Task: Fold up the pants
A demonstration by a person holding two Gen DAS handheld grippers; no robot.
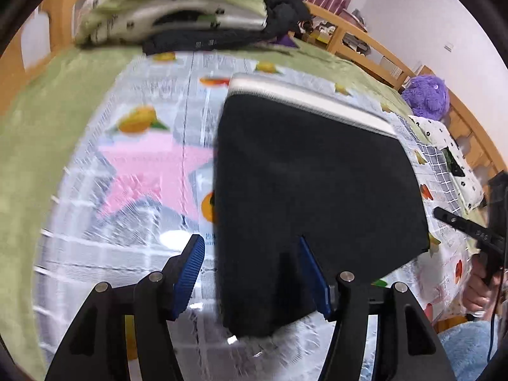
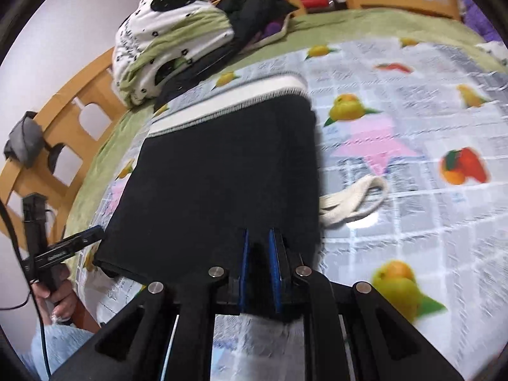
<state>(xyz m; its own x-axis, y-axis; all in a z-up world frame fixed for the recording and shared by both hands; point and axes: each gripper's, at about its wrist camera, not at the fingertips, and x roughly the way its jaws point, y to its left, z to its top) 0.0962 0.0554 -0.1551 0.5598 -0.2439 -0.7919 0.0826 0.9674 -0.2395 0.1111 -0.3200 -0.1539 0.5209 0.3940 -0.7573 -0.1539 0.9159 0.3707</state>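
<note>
Right wrist view: right gripper (image 2: 259, 273) clamps near hem of folded black pants (image 2: 222, 171); left gripper (image 1: 250, 273) gapes over same hem, pads clear. Soft, light, floppy; grab edges.

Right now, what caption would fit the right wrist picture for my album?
Right gripper pinches the near edge of folded black pants on a fruit-print cover.

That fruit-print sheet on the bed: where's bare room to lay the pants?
Free: the pink star patch left of the black pants. Crowded: the bedding pile at the far end, and the white drawstring on the pants' other side.
</note>
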